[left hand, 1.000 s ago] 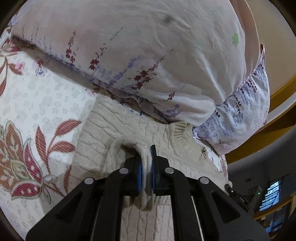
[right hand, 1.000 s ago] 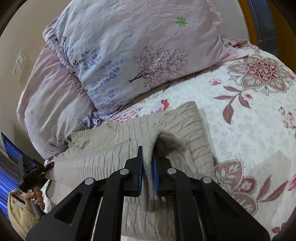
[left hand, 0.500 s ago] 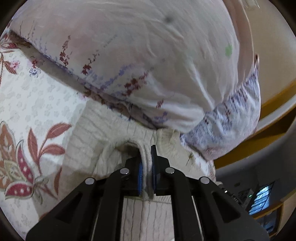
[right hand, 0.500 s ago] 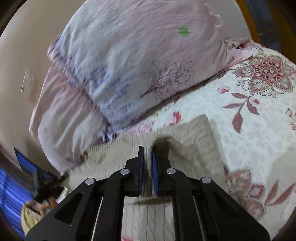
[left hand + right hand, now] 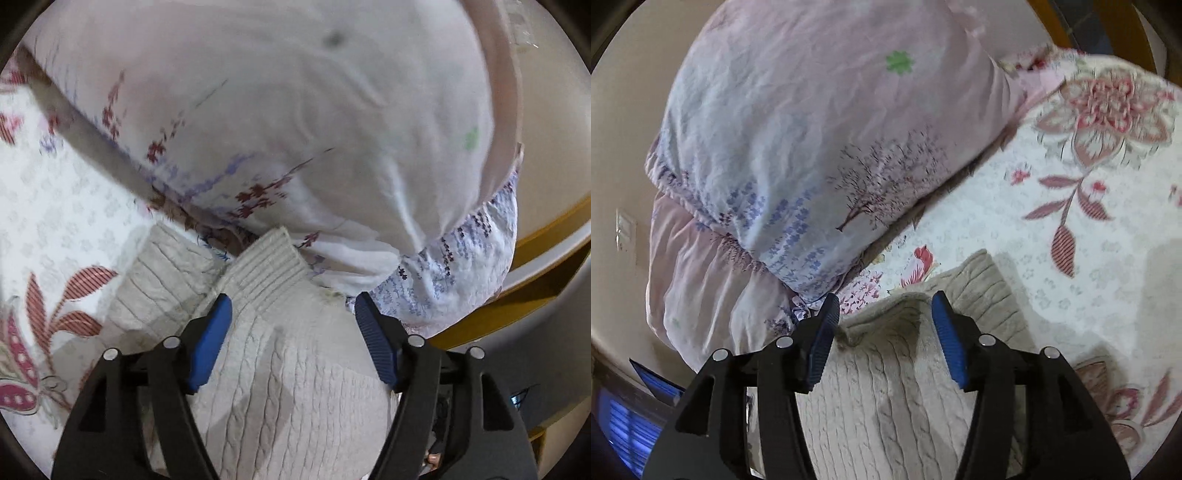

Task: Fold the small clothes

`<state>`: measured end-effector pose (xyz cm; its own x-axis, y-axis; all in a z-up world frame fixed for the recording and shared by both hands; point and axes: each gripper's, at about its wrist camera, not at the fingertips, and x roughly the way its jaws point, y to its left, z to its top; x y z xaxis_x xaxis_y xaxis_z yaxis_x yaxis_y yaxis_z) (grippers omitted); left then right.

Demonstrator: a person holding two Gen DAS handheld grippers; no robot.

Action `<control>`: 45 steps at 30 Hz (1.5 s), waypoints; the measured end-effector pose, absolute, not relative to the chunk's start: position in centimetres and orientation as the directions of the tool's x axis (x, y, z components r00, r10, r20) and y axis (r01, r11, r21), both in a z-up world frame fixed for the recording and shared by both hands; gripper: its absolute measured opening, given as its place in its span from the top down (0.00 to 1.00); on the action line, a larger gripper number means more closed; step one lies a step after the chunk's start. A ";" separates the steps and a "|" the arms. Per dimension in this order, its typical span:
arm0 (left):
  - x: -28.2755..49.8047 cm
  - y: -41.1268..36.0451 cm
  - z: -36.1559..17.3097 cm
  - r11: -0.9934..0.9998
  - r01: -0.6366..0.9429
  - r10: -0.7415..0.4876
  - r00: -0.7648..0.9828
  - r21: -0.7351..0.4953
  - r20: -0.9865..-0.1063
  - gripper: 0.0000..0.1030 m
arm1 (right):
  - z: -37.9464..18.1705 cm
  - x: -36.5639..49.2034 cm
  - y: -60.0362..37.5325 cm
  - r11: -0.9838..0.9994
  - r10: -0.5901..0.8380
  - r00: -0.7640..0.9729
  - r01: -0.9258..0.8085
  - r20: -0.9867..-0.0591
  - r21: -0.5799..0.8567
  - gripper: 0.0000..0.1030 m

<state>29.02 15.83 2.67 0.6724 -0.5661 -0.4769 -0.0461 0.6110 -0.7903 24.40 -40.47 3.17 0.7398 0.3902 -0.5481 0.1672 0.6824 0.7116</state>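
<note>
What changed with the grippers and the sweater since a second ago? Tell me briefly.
Both grippers let go. The left gripper and right gripper, each pinched shut on a fold of the cream sweater a second ago, are now opening, and the knit lies loose between the pads. The released fold has dropped onto the bedspread near the pillows. Pillows and bedspread are unchanged.

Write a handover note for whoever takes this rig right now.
Left tool: jaws opening, nothing pinched, sweater beneath.
Right tool: jaws opening, off the knit, over the sweater's far edge.
Sweater lies on the floral bedsheet, its ribbed cuff next to the pillows.
Done: a fold is laid down and let go.
Left: check the fold is flat and finish any further folds.
</note>
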 end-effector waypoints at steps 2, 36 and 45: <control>28.2 16.2 3.2 0.633 -0.035 -0.554 0.677 -0.773 -0.485 0.33 | 3.9 23.6 -40.9 0.702 0.371 0.751 0.157 -0.545 0.695 0.47; 20.2 16.3 2.4 0.917 0.047 -0.337 0.622 -0.396 -0.707 0.93 | 4.4 17.0 -38.5 0.940 0.227 0.663 0.043 -0.713 0.339 0.90; 18.4 17.4 2.1 0.907 0.059 -0.368 0.592 -0.417 -0.717 0.93 | 3.2 15.3 -39.4 0.936 0.207 0.635 0.091 -0.744 0.339 0.90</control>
